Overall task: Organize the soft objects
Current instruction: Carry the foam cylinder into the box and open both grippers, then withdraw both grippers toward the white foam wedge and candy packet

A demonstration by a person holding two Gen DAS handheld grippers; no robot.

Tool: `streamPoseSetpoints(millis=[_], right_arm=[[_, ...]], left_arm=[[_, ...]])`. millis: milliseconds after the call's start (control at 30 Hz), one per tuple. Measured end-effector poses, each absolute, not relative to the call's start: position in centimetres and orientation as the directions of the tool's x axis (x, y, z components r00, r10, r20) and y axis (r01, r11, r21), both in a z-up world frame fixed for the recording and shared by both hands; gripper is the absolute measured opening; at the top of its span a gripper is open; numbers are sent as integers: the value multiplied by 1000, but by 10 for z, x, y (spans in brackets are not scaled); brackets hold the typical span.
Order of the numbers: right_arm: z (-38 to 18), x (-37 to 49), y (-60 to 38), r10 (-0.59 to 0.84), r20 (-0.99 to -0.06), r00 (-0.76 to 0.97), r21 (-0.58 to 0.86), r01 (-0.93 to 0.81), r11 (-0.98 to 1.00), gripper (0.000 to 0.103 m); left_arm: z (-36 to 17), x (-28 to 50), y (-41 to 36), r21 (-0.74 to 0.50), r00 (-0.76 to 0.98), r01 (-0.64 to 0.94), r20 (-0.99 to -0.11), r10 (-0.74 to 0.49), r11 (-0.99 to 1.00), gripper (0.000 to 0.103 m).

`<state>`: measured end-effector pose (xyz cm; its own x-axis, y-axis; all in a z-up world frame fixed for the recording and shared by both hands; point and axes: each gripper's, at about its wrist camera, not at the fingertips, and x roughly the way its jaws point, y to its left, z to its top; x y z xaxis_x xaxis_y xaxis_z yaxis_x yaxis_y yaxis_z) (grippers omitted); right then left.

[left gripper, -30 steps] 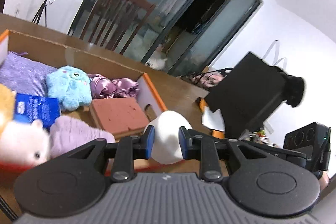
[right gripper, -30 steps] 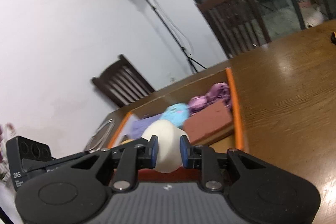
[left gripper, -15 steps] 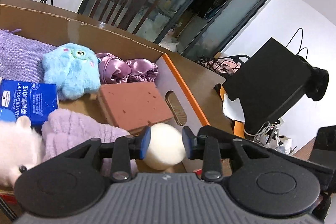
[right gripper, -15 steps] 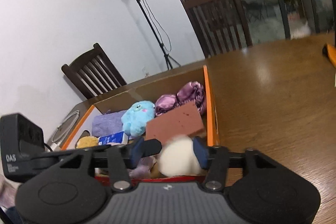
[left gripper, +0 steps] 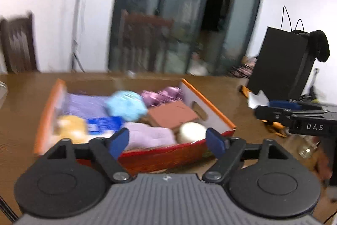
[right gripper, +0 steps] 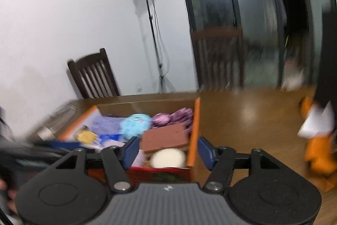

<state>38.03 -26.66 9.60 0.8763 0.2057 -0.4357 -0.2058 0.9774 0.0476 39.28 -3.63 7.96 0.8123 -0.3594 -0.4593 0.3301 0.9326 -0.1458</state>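
A cream soft ball lies loose in the near right corner of the orange-rimmed cardboard box. Around it in the box are a blue plush, a lilac fluffy cloth, a brick-red pad, purple satin cloth and a yellow plush. My left gripper hangs before the box's near wall, jaws opening, nothing between them. My right gripper is likewise in front of the box, jaws opening and empty.
The box stands on a brown wooden table. A black paper bag and an orange-and-white item sit at the right. Dark wooden chairs stand behind the table, a light stand by the wall.
Both grippers were shut on the cream ball; they opened and let it drop into the box's near right corner, then pulled back and levelled out.
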Motion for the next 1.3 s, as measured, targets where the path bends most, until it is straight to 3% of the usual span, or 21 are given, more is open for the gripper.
streamPoseSetpoints(millis=[167,300,667,1033,1133,1200,1300], right_arm=[[96,339,-264,231,-416,879,-11,-259,966,69],[95,304,-257,254,-394,883,-51,-297,953,69],[54,213,-266,371,-416,830,11,-404,915,77],[24,190,-290,342,-443,829,77,-345,936,74],[24,202,-299,321,-452,832,89,-316,945,65],[23,214,-302,312,-459,832,85,-308,948,64],[22,237,-302,316,-473,822,76,-319,945,57]], left_arm=[[92,328,-30,-23,889,246,-394,-235,969,98],[92,279,-29,8,925,193,-334,-179,981,103],[45,187,-30,-41,904,80,-418,-90,996,103],[34,190,-66,-30,897,134,-422,-134,991,103],[28,208,-82,-21,886,162,-437,-155,987,103],[24,222,-90,-25,876,181,-451,-173,983,102],[17,246,-105,-35,864,211,-461,-203,977,94]])
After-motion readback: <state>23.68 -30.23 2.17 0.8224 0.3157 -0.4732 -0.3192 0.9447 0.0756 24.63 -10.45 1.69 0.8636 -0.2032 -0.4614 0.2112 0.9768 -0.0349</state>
